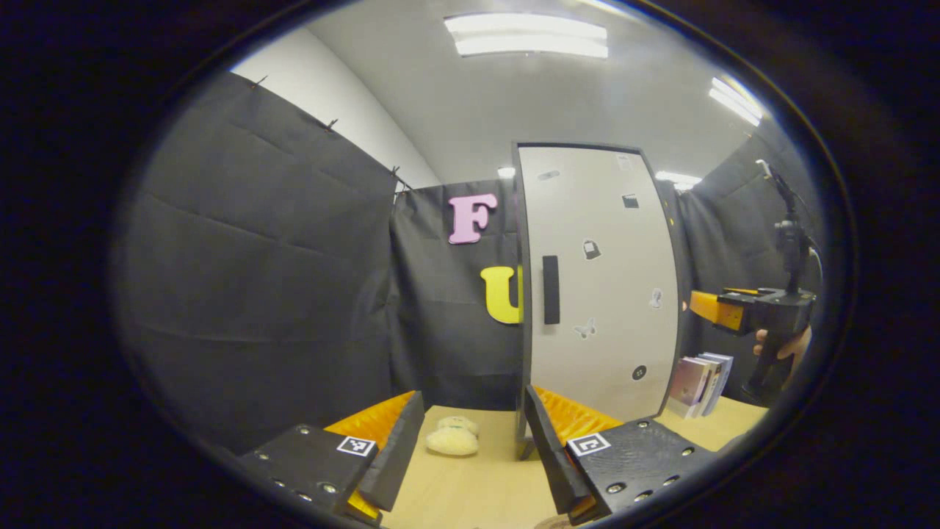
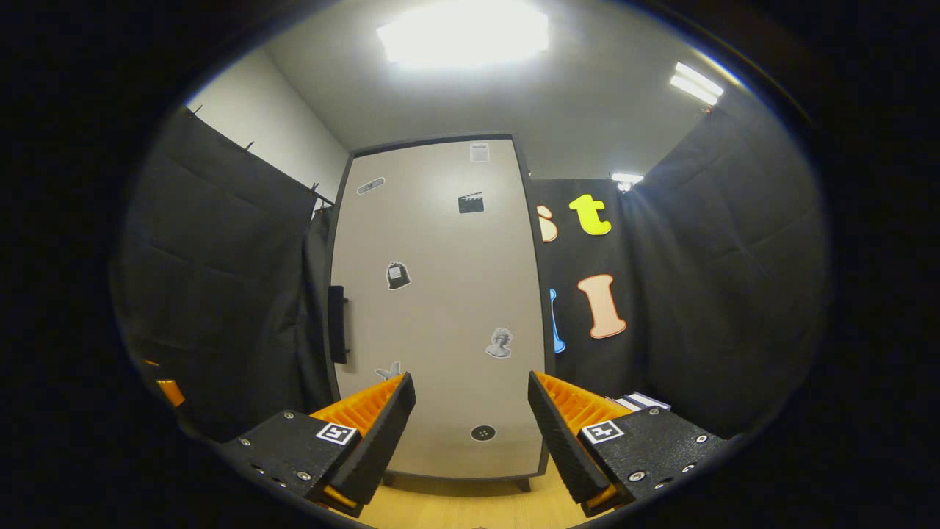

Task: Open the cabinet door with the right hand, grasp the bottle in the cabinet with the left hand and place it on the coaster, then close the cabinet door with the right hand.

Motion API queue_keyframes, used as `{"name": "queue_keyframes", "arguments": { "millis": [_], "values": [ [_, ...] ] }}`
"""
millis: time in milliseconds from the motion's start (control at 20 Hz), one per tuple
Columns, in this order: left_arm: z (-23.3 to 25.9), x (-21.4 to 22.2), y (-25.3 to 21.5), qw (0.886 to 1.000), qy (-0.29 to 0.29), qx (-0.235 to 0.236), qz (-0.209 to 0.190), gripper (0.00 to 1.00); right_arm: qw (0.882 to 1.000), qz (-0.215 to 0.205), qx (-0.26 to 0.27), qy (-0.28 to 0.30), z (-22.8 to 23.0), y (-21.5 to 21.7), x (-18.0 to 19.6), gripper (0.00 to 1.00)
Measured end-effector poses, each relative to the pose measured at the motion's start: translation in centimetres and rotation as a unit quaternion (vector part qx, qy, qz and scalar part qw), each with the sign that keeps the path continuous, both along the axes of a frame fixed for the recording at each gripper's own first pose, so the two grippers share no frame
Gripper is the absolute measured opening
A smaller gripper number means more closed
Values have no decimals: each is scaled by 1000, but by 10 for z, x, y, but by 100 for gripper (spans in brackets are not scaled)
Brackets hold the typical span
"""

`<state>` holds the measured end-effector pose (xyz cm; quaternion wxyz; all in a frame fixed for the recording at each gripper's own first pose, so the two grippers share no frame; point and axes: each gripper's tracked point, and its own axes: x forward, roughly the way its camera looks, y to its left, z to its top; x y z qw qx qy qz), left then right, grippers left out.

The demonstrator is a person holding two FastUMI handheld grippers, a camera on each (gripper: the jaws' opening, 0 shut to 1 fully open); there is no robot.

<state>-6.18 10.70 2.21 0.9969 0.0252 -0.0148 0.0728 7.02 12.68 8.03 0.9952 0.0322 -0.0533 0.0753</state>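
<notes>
The tall white cabinet [image 1: 598,286] stands on the wooden table with its door shut, so its inside is hidden. Its door carries small stickers and a black vertical handle [image 1: 551,289]. My left gripper [image 1: 474,400] hangs open low over the table, in front of the cabinet's left edge, with nothing between its fingers. To the cabinet's right, a hand holds my right gripper [image 1: 706,306] in the air, pointing at the cabinet. In the right gripper view the door [image 2: 440,308] is straight ahead, its handle [image 2: 337,324] on the left edge. My right gripper [image 2: 470,380] is open and short of the door.
A small cream plush toy [image 1: 453,436] lies on the table [image 1: 470,492] left of the cabinet's foot. Several books [image 1: 701,382] lean beside the cabinet's right side, also seen as books [image 2: 642,402]. Black cloth walls close in the booth.
</notes>
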Motion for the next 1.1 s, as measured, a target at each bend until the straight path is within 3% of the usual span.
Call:
{"name": "queue_keyframes", "arguments": {
  "millis": [650,1100],
  "values": [
    [-13,-26,88,999,15,1,52,81,998,64,5,14,20,129,68,95],
    [-14,-43,134,995,15,19,92,81,996,72,-8,44,10,186,122,95]
  ]
}}
